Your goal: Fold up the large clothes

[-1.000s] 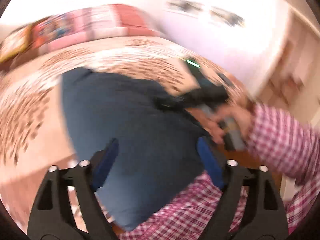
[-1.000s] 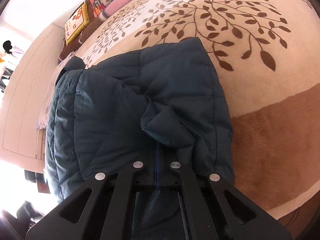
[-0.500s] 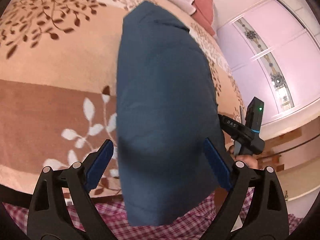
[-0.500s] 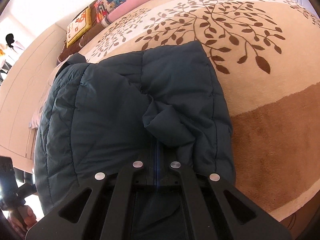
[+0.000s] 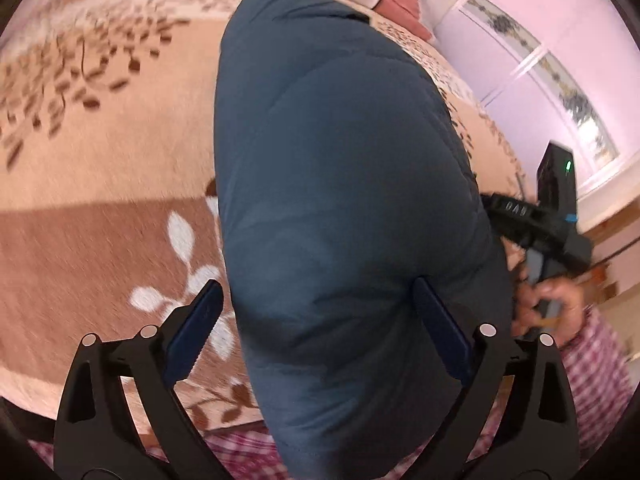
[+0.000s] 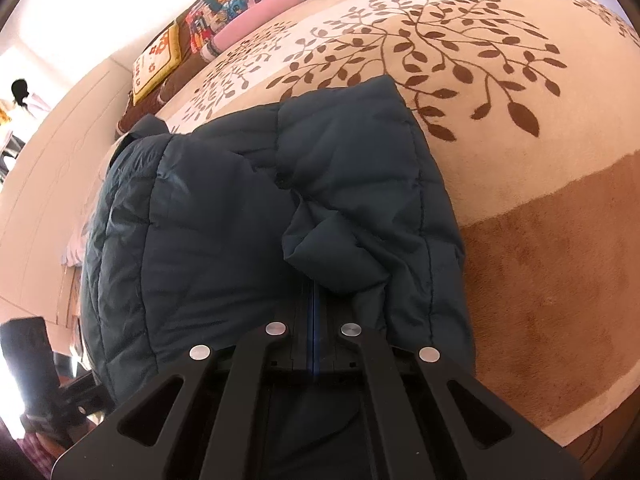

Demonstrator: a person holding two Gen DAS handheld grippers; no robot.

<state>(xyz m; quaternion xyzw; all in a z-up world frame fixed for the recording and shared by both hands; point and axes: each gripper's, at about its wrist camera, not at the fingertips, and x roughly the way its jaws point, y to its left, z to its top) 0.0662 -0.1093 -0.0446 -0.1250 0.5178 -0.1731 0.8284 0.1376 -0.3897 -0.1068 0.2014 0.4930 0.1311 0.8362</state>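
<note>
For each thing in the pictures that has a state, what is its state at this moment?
Dark blue padded jacket: folded over, lying on the bedspread, one bunched fold pinched.
Right gripper: shut on the jacket fold.
Left gripper: open, fingers either side of the jacket's near end.
Leaf-pattern bedspread: spread flat under the jacket.
Pillows: piled at the far edge of the bed.

2 close wrist views over opposite sides of the shared jacket point(image 5: 344, 208).

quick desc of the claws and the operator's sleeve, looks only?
Left claw: black skeletal frame with cutouts, silver rivets, blue finger pads. Right claw: same black frame and rivets; its body shows a green light and white lettering. Sleeve: red-and-white check.
</note>
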